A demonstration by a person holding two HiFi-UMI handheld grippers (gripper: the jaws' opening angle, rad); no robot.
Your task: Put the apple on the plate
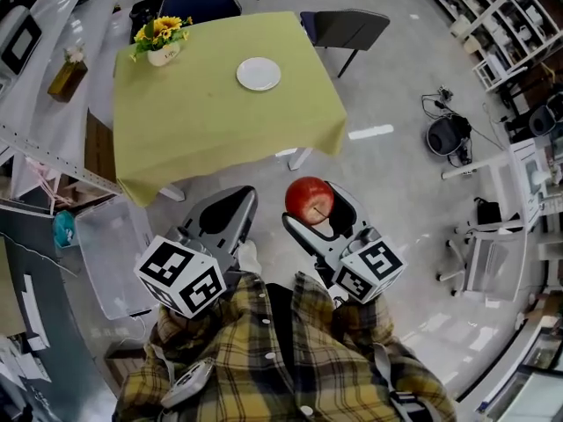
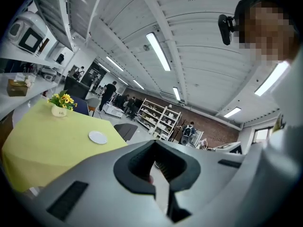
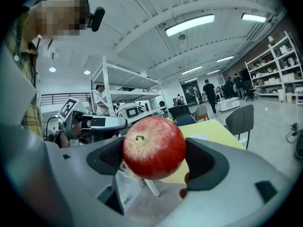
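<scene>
- Yellow-clothed table (image 1: 202, 112) carries the white plate (image 1: 259, 74).
- Right gripper (image 1: 313, 209) clamps the apple (image 1: 307, 195) short of the table, stem tilted back toward the person.
- Left gripper (image 1: 236, 204) closed, empty.

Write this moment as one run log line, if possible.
right gripper: shut on apple | left gripper: shut, empty | plate: empty, on yellow table | apple: not yet placed
</scene>
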